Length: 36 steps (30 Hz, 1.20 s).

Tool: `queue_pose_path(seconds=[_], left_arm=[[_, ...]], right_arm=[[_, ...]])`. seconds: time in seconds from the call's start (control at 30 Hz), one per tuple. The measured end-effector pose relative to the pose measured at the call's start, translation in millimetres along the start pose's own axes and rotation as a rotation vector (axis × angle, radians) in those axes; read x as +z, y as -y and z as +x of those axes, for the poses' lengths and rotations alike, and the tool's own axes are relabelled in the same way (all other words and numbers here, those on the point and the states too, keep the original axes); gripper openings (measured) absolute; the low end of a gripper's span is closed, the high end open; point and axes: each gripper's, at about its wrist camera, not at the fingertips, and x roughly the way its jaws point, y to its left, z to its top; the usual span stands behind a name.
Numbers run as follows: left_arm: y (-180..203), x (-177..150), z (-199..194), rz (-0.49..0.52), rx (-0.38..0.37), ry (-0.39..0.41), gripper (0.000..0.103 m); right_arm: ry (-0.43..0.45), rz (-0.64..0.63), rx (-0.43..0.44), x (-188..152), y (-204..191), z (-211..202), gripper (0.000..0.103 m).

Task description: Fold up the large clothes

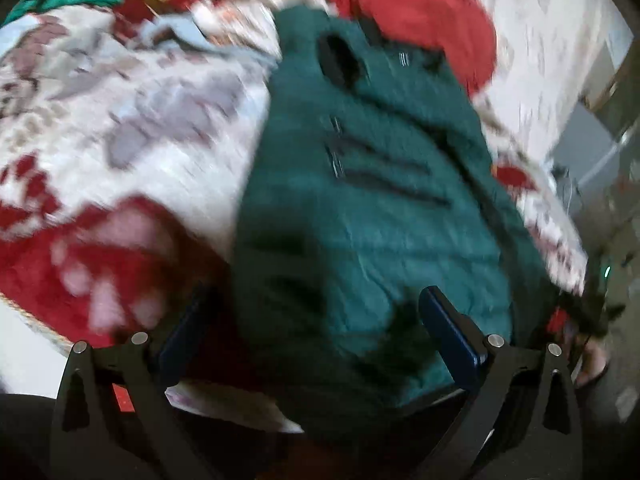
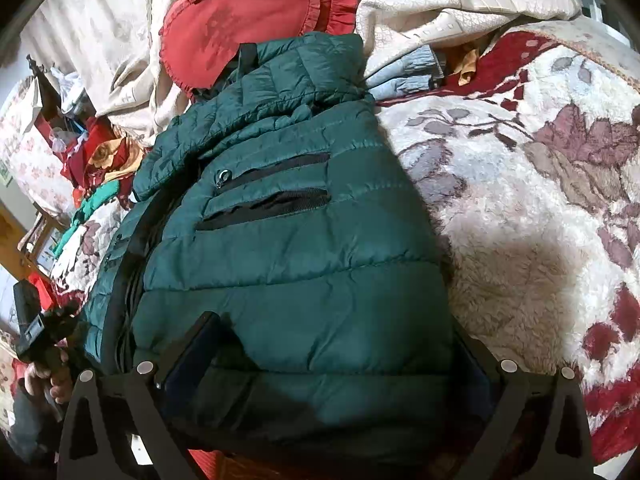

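Lying between spread fingers of right claw [image 2: 320, 360]: green jacket [image 2: 288, 248]; left claw [image 1: 316, 328] also spread.

A fluffy cream blanket with red and mauve flower print [image 2: 532, 216] covers the bed, sunlit on its right side. At its far edge lie a round red frilled cushion [image 2: 240, 28] and a crumpled beige embroidered bedspread [image 2: 452, 8]. Wooden furniture [image 2: 30, 236] stands beyond the left edge, piled with clutter.
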Motion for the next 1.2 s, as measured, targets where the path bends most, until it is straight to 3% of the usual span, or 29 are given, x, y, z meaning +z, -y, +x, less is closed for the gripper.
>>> queue_pose_path(seconds=[0.03, 0.13, 0.2, 0.3, 0.4, 0.5, 0.63, 0.67, 0.7, 0.8, 0.87, 0.9, 0.97, 1.1, 1.2], left_arm=[[2.2, -1.0, 0.8, 0.011, 0.009, 0.006, 0.102], [13.1, 0.7, -14.4, 0.034, -0.141, 0.07, 0.097], [16.3, 1.9, -21.3, 0.051, -0.177, 0.1, 0.088], [11.4, 6.9, -17.3, 0.03, -0.173, 0.108, 0.084], [2.0, 15.8, 2.4, -0.024, -0.136, 0.058, 0.084], [-3.7, 21.6, 13.8, -0.064, -0.142, 0.033, 0.084], [-1.6, 20.9, 11.9, -0.068, -0.129, 0.039, 0.084], [0.2, 20.7, 8.8, -0.058, -0.118, 0.048, 0.074], [1.7, 20.5, 6.2, -0.048, -0.103, 0.059, 0.058], [-3.5, 18.6, 2.2, -0.051, -0.076, 0.077, 0.037], [-7.4, 17.8, 7.0, -0.066, -0.07, 0.06, 0.037], [-6.8, 17.2, 8.0, -0.062, -0.063, 0.057, 0.037], [-4.5, 16.3, 8.0, -0.052, -0.053, 0.062, 0.037], [-2.3, 15.4, 11.7, -0.048, -0.032, 0.066, 0.043], [1.1, 15.1, 13.1, -0.036, -0.014, 0.073, 0.046]], right_arm=[[0.0, -0.001, -0.001, -0.1, -0.2, -0.3, 0.103], [0.001, -0.001, 0.0, -0.1, 0.0, -0.6, 0.103], [0.003, -0.001, 0.0, -0.3, 0.1, -0.7, 0.103], [0.037, 0.021, 0.006, -2.1, 1.3, -3.0, 0.103], [0.03, 0.038, 0.031, 0.7, 3.7, -5.0, 0.103], [0.057, 0.059, 0.168, 3.0, 7.6, -16.3, 0.103], [0.066, 0.113, 0.206, 3.0, 14.9, -16.5, 0.102], [0.054, 0.128, 0.2, 3.8, 16.9, -13.2, 0.096], [0.046, 0.139, 0.202, 4.9, 17.9, -11.0, 0.091], [0.098, 0.095, 0.298, 6.0, 11.0, -22.6, 0.09], [0.087, 0.07, 0.263, 5.2, 6.4, -20.6, 0.089], [0.041, 0.089, 0.234, 4.8, 7.9, -11.0, 0.089], [-0.006, 0.106, 0.213, 4.9, 9.1, -0.4, 0.079], [0.012, 0.07, 0.293, 4.3, 2.7, -3.8, 0.068], [-0.023, 0.066, 0.225, 3.0, 1.8, 7.2, 0.057]])
